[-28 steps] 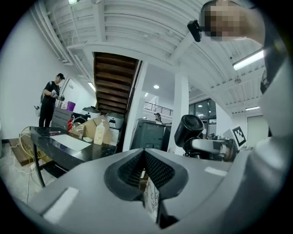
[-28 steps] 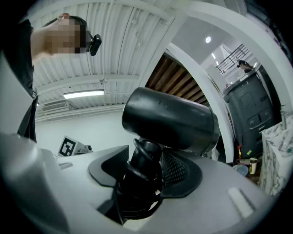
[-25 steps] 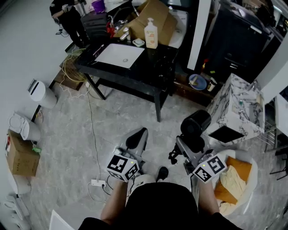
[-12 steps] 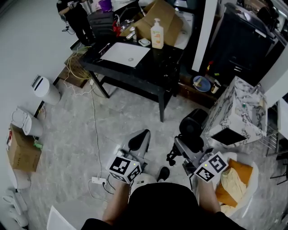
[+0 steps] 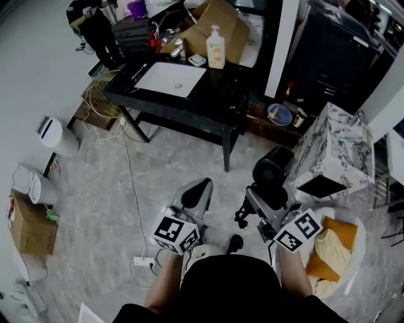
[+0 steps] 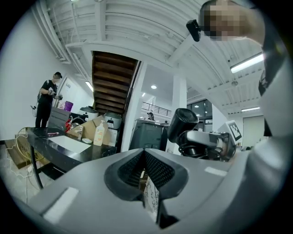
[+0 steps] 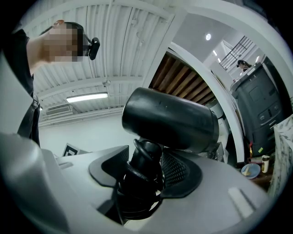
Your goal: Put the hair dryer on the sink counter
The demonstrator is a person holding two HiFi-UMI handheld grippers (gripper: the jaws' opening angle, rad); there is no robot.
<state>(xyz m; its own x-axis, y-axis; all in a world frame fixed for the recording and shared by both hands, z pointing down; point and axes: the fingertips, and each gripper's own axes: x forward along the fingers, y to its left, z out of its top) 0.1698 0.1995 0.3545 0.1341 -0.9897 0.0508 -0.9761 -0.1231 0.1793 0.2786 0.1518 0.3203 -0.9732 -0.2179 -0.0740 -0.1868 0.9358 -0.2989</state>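
The black hair dryer (image 5: 273,171) stands upright in my right gripper (image 5: 268,200), low in the head view and right of centre. That gripper (image 7: 146,165) is shut on the dryer's handle, which has its cord wound around it, with the barrel (image 7: 169,119) above the jaws. My left gripper (image 5: 194,191) is beside it, shut with nothing held; its pads (image 6: 155,170) meet. The hair dryer (image 6: 183,122) also shows to the right in the left gripper view. The black sink counter (image 5: 221,85) with a white basin (image 5: 169,79) stands ahead across the floor.
On the counter stand a soap bottle (image 5: 216,47) and a cardboard box (image 5: 214,19). A person (image 5: 93,22) stands at its far left end. A marble cabinet (image 5: 331,151) and a basket of cloths (image 5: 333,252) are to my right. A white bin (image 5: 53,134), a cable and a power strip (image 5: 142,260) lie to the left.
The head view has shifted slightly. Both grippers keep the same pose, and the hair dryer stays in the right one.
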